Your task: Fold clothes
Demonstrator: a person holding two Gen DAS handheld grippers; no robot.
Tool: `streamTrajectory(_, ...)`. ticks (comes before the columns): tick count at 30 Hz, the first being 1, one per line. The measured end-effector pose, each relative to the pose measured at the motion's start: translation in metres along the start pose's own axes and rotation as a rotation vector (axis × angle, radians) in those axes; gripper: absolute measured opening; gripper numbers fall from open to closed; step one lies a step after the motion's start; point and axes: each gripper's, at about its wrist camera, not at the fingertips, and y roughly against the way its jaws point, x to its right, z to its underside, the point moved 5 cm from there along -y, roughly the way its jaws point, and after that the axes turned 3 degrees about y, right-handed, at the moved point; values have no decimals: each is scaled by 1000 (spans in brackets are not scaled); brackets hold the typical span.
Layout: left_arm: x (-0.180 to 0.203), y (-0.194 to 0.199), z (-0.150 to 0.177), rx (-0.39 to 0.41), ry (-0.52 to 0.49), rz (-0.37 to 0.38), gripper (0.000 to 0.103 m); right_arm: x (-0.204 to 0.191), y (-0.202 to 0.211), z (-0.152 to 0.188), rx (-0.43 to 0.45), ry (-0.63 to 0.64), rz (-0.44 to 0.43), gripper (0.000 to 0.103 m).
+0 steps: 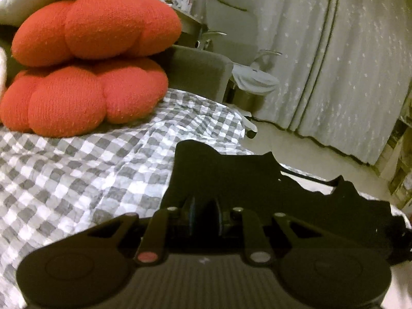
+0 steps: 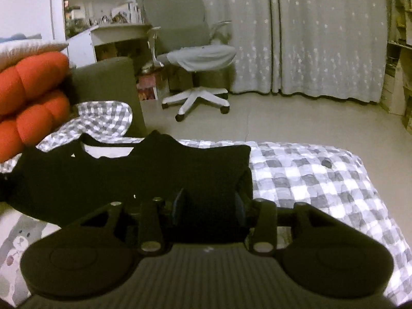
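A black garment (image 1: 231,175) lies over the grey-and-white checked bed cover (image 1: 77,170), its edge raised in front of my left gripper (image 1: 204,215). The left jaws stand close together, pinching the cloth. In the right wrist view the same black garment (image 2: 116,175) spreads to the left over the checked cover (image 2: 309,180). My right gripper (image 2: 210,204) is open, its blue-padded fingers (image 2: 180,203) standing apart, with dark cloth lying between and under them. Whether the pads touch the cloth is hidden in the dark.
Two stacked red cushions (image 1: 85,59) sit on the bed at the left, also seen as red cushions (image 2: 31,90). A grey bed end panel (image 2: 110,85) stands behind them. Beyond the bed are an office chair (image 2: 190,38), a desk with shelves (image 2: 116,28), a starred curtain (image 2: 322,38) and bare floor (image 2: 283,118).
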Motion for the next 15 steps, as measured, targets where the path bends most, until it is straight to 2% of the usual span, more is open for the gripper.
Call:
streamTrajectory(3, 0, 9, -3, -6, -18, 12, 18, 0, 12, -4, 11, -18, -14, 44)
streamTrajectory(5, -4, 17, -6, -23, -6, 34, 24, 1, 18, -4, 0, -42, -27, 44)
streamTrajectory(7, -10, 26, -9, -50, 29, 63, 41, 3, 24, -1, -19, -72, -46, 45)
streamTrajectory(8, -14, 30, -10, -64, 48, 76, 43, 4, 27, -1, -29, -89, -58, 45)
streamTrajectory(12, -34, 43, -8, -137, 134, 108, 45, 10, 41, 4, -66, -138, -93, 45)
streamTrajectory(15, -46, 44, 0, -234, 172, 129, 43, 13, 50, 8, -100, -164, -105, 46)
